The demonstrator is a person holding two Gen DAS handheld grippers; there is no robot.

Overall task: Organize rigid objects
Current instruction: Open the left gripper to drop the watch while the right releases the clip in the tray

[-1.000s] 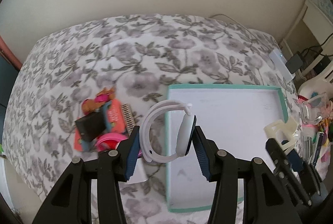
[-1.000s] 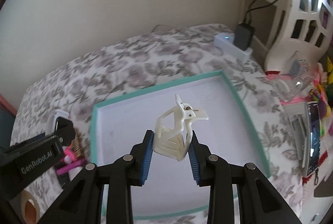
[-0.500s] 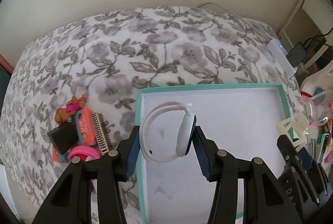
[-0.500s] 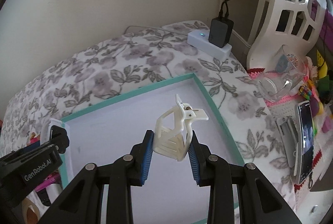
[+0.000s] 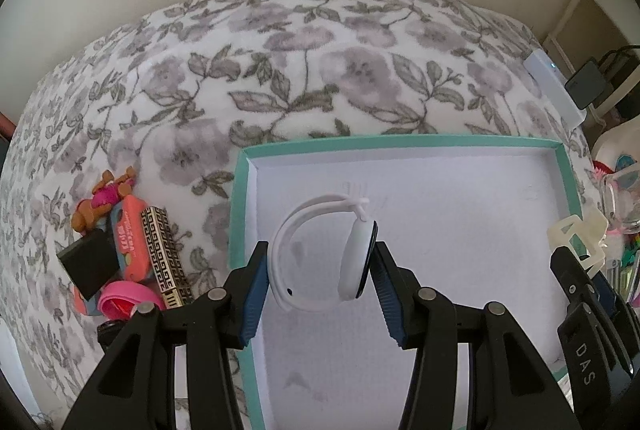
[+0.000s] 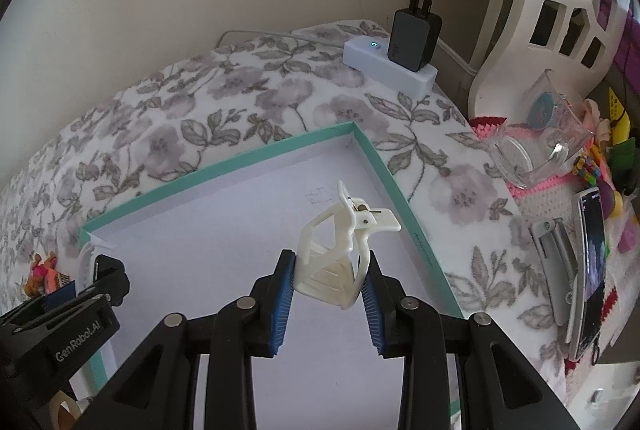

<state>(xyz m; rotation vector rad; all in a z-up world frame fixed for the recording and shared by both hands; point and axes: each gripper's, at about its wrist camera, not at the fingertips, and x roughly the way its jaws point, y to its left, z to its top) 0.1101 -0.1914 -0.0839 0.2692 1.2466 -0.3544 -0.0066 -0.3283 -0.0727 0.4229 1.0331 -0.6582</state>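
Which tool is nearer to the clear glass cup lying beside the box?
Right. The right tool, holding the hair clip, is over the box's cup-side edge; the left tool is near the far edge from the glass cup.

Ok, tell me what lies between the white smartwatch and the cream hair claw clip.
Only bare white tray floor shows between the smartwatch held by the left gripper and the hair claw clip, in the left wrist view.
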